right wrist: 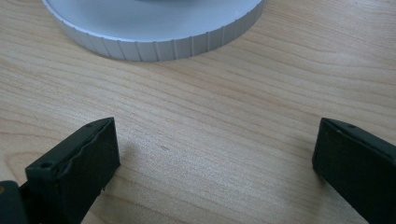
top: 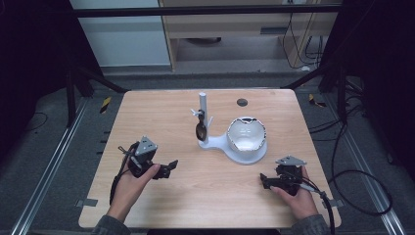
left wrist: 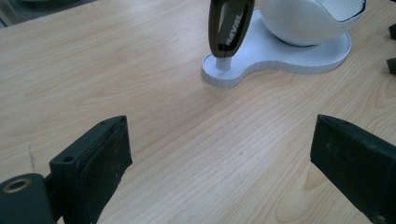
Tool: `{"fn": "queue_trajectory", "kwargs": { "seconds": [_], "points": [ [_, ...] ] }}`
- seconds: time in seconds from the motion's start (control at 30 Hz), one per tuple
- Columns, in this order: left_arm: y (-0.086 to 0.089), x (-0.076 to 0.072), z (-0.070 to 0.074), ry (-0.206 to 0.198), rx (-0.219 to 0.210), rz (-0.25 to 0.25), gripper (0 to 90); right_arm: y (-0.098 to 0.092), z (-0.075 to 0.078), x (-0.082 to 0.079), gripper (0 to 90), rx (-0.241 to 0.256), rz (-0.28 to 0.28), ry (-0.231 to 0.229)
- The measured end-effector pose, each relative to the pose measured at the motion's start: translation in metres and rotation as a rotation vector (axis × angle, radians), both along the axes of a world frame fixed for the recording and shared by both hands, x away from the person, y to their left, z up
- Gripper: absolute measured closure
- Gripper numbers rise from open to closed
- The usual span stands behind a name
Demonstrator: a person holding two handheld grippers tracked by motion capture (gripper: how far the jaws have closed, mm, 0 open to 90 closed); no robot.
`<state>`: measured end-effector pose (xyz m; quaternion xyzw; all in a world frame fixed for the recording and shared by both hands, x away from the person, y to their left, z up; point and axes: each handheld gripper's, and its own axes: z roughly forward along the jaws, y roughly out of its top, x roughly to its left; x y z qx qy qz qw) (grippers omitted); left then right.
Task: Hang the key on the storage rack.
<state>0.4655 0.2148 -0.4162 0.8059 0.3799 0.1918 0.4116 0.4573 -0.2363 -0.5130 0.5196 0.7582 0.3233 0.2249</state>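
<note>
A white stand (top: 215, 143) sits mid-table, with an upright post (top: 203, 105) at its left end. A dark brown glossy piece (top: 200, 130) lettered NAVAL (left wrist: 229, 28) hangs against the post. On the stand's round end rests a white bowl (top: 246, 134) with a dark rim, also seen as the bowl (left wrist: 308, 18) in the left gripper view. My left gripper (top: 168, 168) (left wrist: 224, 140) is open at the front left, pointing at the stand's base (left wrist: 280, 63). My right gripper (top: 265, 180) (right wrist: 217, 135) is open at the front right, its jaws facing the base's ribbed edge (right wrist: 154, 44). Both hold nothing.
A small black round disc (top: 242, 102) lies in the tabletop behind the bowl. The wooden table (top: 161, 117) ends at metal rails left and right. Cables (top: 357, 186) trail on the floor to the right. Bare wood lies between both grippers and the stand.
</note>
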Motion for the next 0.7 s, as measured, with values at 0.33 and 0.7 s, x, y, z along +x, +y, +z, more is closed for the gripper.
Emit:
{"fn": "queue_trajectory", "kwargs": {
  "seconds": [0.33, 0.7],
  "points": [
    [0.019, -0.006, -0.02, 0.05, 0.034, 0.021, 4.7, 0.0, 0.0, 0.0, 1.0, 0.001, 0.001, 0.001],
    [0.042, -0.007, -0.039, 0.12, 0.094, 0.062, 4.6, 0.0, 0.0, -0.001, 1.0, 0.0, 0.003, 0.001]
  ]
}}
